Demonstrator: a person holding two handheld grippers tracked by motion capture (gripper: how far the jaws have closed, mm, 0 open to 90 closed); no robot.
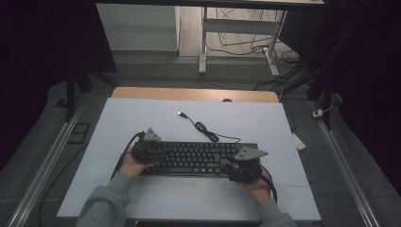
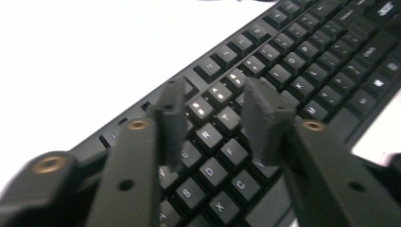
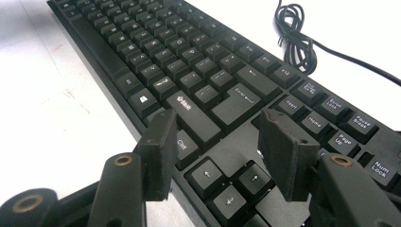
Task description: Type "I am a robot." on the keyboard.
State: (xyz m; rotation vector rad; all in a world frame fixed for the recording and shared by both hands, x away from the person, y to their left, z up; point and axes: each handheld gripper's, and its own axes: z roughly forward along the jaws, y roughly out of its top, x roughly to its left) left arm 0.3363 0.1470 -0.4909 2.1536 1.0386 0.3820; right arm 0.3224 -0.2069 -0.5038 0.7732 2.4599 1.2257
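A black keyboard [image 1: 198, 158] lies across the middle of the white table mat [image 1: 142, 118], its keys facing up. My left gripper [image 1: 164, 152] hovers over the keyboard's left end. In the left gripper view its jaws [image 2: 213, 90] stand apart above the letter keys [image 2: 302, 61], with nothing between them. My right gripper [image 1: 230, 165] is over the keyboard's right end. Seen from the right gripper view, the open jaws [image 3: 217, 118] straddle the area by the arrow keys and the front edge of the keyboard [image 3: 179, 52], and their pads press on nothing.
The keyboard's black cable [image 1: 203, 127] coils behind it and ends in a loose USB plug [image 1: 181, 114]; the coil [image 3: 295, 38] lies close behind the function keys. A wooden table edge [image 1: 194, 93] runs along the back. Desk legs and cables stand on the floor beyond.
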